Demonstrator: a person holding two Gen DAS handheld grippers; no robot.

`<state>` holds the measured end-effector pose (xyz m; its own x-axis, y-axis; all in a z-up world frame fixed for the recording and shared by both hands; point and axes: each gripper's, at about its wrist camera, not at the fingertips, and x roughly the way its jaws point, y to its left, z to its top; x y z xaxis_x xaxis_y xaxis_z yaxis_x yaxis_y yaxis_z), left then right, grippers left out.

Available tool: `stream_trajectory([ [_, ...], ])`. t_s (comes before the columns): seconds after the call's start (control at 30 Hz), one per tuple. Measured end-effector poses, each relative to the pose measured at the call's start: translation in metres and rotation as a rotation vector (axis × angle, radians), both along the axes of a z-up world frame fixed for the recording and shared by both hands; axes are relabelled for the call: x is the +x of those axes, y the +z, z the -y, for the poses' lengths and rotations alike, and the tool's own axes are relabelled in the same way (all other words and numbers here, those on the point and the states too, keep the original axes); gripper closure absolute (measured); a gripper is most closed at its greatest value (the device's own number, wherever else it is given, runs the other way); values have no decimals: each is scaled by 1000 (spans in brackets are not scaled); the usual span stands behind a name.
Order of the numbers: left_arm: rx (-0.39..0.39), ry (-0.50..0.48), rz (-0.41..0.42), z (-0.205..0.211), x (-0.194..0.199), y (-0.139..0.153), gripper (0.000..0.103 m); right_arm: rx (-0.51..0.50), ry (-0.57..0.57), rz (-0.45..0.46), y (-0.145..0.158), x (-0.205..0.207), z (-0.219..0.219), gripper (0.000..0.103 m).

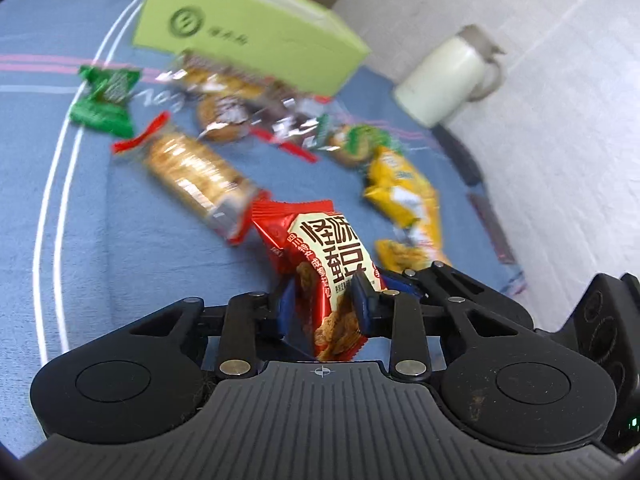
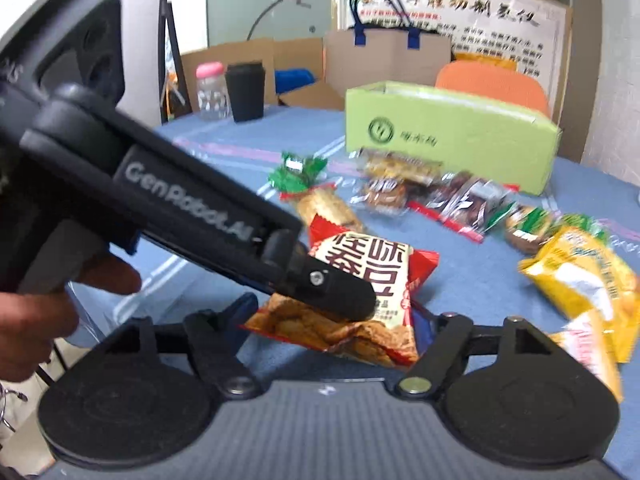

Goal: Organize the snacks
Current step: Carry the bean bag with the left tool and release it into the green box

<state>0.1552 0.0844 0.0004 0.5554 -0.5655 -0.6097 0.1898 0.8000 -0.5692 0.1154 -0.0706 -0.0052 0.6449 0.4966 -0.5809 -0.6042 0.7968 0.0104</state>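
While our left claw [image 1: 326,300] clamps the red snack packet [image 1: 328,248], our right claw [image 2: 332,328] stands apart around it.

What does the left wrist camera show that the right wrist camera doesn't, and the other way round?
Only the left wrist view: a cream jug standing off the cloth.
Only the right wrist view: a pink-lidded jar, a black cup, a paper bag and a hand holding the left gripper.
Both: the red snack packet pinched by the left gripper, the green box, the yellow packets and the blue cloth.
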Motion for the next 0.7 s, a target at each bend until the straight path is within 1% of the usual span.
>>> stream_trajectory([
  [0.07, -7, -18, 33, 6, 6, 14, 96, -13, -12, 42, 13, 6, 3, 26],
  [0.1, -7, -24, 55, 8, 13, 23, 95, -14, -15, 64, 20, 12, 5, 23],
  [0.17, -1, -30, 98, 13, 31, 40, 95, -17, -17, 102, 33, 32, 6, 23],
  [0.33, 62, -3, 210, 16, 94, 80, 95, -45, 6, 195, 59, 107, -3, 23],
  [0.4, 76, 17, 230, 11, 125, 93, 95, -46, 19, 213, 69, 142, -11, 23],
  [0.47, 100, 38, 250, 7, 159, 104, 95, -42, 32, 216, 76, 178, -19, 23],
  [0.53, 126, 64, 248, 2, 194, 110, 95, -39, 52, 202, 78, 217, -27, 23],
  [0.6, 154, 87, 233, -6, 225, 108, 95, -31, 66, 170, 73, 253, -34, 23],
  [0.7, 189, 113, 184, -9, 269, 92, 95, -39, 66, 117, 59, 297, -44, 23],
])
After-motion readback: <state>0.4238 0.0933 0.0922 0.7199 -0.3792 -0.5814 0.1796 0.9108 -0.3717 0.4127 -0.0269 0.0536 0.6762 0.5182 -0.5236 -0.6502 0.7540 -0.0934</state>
